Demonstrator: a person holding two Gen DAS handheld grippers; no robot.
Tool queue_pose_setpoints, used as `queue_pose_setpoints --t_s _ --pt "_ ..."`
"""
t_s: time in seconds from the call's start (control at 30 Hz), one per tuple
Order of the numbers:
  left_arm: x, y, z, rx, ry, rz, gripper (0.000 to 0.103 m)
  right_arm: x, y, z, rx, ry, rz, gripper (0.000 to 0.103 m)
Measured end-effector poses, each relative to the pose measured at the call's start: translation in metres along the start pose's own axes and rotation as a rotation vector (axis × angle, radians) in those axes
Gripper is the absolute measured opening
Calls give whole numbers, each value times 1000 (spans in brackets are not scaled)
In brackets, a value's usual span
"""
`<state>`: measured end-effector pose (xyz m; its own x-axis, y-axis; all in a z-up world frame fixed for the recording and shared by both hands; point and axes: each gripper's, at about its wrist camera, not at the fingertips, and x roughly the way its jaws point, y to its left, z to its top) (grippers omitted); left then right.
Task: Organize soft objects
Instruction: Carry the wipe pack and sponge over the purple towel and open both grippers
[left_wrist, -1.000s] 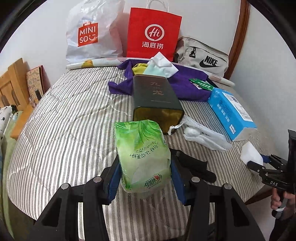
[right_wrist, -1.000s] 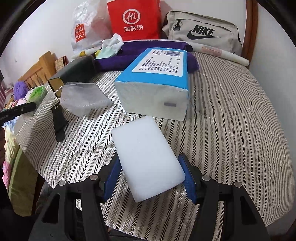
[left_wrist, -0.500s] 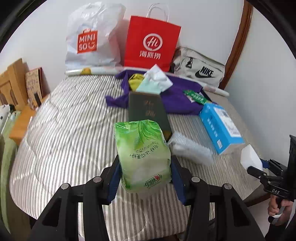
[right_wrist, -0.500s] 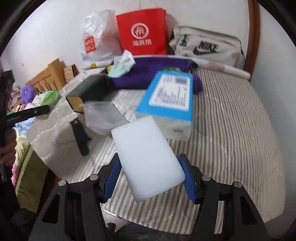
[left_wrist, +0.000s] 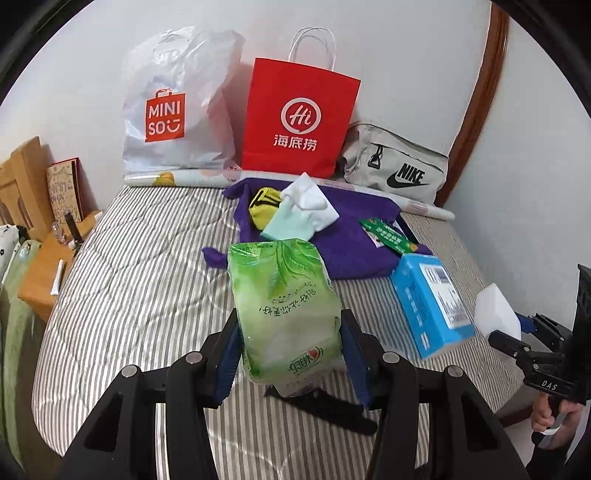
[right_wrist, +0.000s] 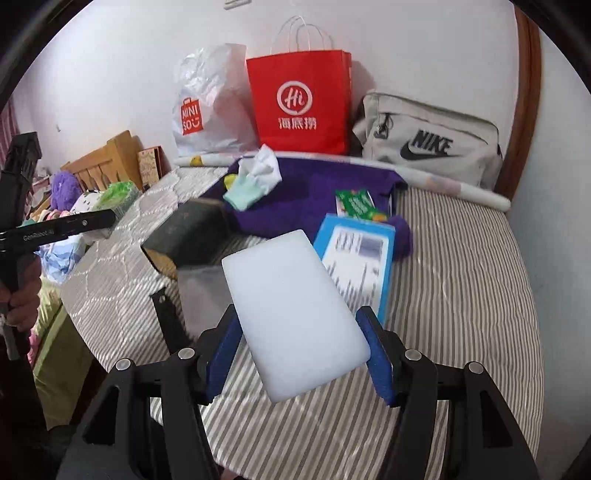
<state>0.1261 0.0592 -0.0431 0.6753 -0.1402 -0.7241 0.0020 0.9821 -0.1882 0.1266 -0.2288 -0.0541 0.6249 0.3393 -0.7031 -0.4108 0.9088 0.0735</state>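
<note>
My left gripper (left_wrist: 290, 354) is shut on a green tissue pack (left_wrist: 284, 306) and holds it above the striped bed (left_wrist: 140, 288). My right gripper (right_wrist: 299, 354) is shut on a white sponge block (right_wrist: 291, 310), also held above the bed; it shows at the right of the left wrist view (left_wrist: 496, 312). On the bed lie a blue tissue box (left_wrist: 428, 302), a purple cloth (left_wrist: 351, 240) with white and mint socks (left_wrist: 303, 206) and a yellow item (left_wrist: 262, 206), and a small green packet (right_wrist: 356, 203).
A MINISO plastic bag (left_wrist: 173, 110), a red paper bag (left_wrist: 299, 118) and a grey Nike bag (left_wrist: 399, 166) stand along the far wall. A dark box (right_wrist: 188, 229) and a clear plastic bag (right_wrist: 203, 291) lie on the bed. A wooden headboard (left_wrist: 18, 181) is at the left.
Both grippers have risen and pulled back from the bed with their loads. In the left wrist view, the dark box is now hidden behind the green pack.
</note>
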Motion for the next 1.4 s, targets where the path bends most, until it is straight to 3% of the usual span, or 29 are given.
queue_pose_setpoints --t_s 0.23,0.67,1.4 --pt "30 2 27 -7 40 29 48 30 -19 41 6 15 -7 63" --pt "99 3 87 -33 101 9 49 88 -47 113 19 40 -7 64" --pt "204 9 124 -50 251 -49 49 210 -61 153 -3 222 -9 64"
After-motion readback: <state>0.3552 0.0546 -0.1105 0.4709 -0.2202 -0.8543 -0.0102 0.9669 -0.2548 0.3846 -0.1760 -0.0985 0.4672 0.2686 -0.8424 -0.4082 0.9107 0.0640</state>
